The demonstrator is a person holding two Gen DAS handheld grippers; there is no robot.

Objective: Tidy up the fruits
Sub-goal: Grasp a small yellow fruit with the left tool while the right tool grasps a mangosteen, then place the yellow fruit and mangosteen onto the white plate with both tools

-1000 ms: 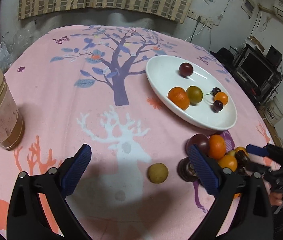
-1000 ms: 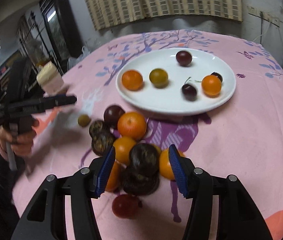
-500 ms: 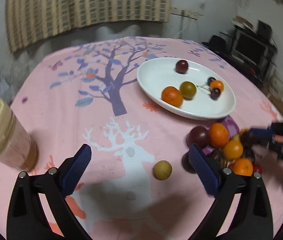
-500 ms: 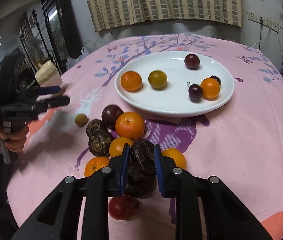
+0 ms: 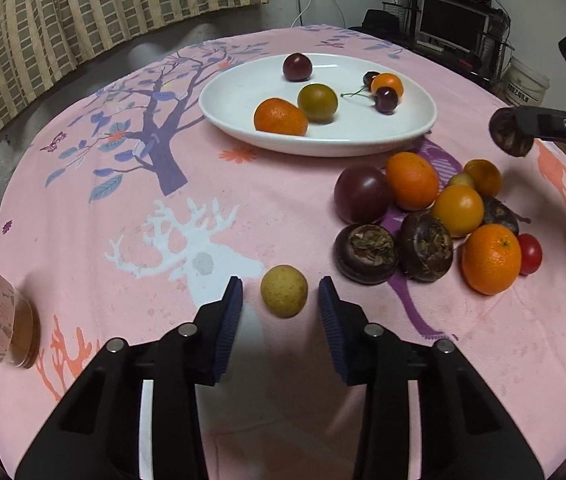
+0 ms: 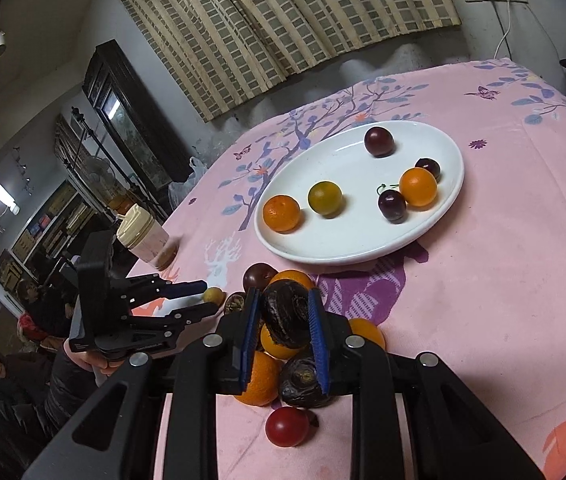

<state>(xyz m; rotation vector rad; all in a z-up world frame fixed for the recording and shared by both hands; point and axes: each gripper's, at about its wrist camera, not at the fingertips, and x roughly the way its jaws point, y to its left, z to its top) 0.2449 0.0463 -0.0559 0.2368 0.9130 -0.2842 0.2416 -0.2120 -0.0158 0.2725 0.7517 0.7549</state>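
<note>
Pink tree-printed tablecloth [image 5: 131,216] carried a white oval plate [image 6: 367,248] of fruit; the right gripper [image 6: 285,322] clenched a dark brown water chestnut [image 6: 285,314] above the pile, while the left gripper [image 5: 281,306] straddled, jaws apart, a small yellow-green round fruit [image 5: 284,296].

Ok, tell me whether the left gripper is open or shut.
Open: the left gripper brackets the small yellow round fruit, gaps showing both sides.

The right gripper [image 6: 283,314], open around the fruit pile a second ago, has clamped a dark brown, wrinkled round fruit [image 6: 286,314] and lifted it off the heap. The left gripper [image 5: 281,308] has narrowed and moved in, its blue pads now flanking the small yellow-green round fruit [image 5: 284,296].
</note>
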